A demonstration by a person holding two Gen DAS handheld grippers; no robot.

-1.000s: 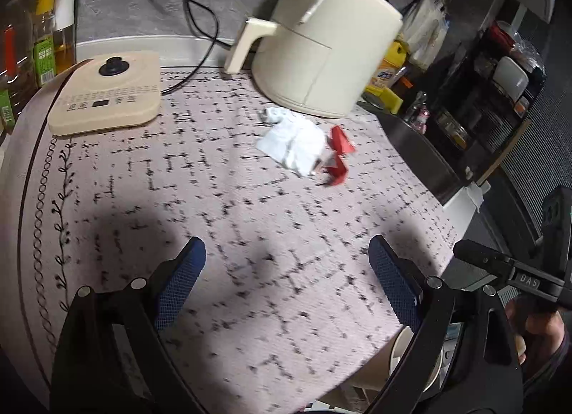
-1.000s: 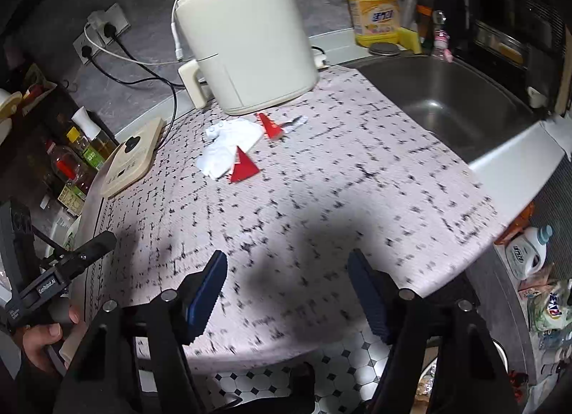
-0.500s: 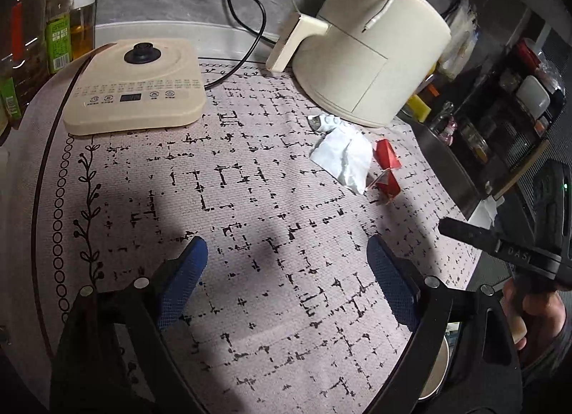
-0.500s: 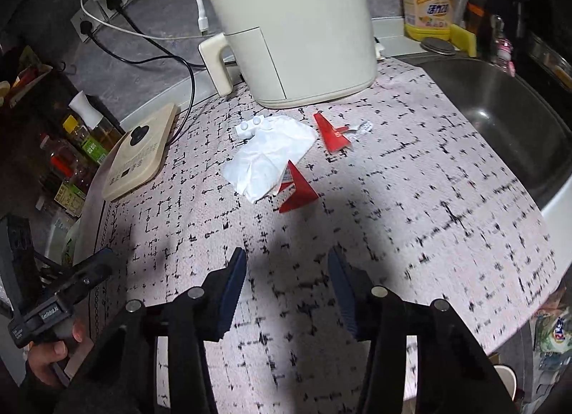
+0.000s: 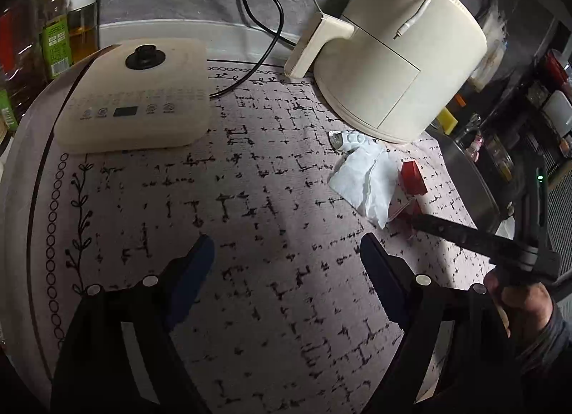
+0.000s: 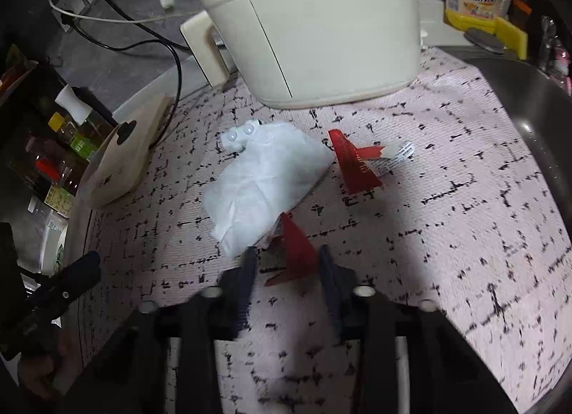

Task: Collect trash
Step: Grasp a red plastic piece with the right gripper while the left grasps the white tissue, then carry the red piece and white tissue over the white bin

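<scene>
Trash lies on the patterned mat (image 6: 447,235) in front of the cream appliance (image 6: 321,21): we note a crumpled white tissue (image 6: 264,185), a red wrapper piece (image 6: 352,167) at its 3 o'clock, and a second red scrap (image 6: 296,253) at its 6 o'clock. Our right gripper (image 6: 286,264) has just been closing; its jaws flank that scrap, contact uncertain. Our left gripper (image 5: 286,260) stands spread over bare mat, the tissue (image 5: 364,181) at its 1 o'clock.
</scene>
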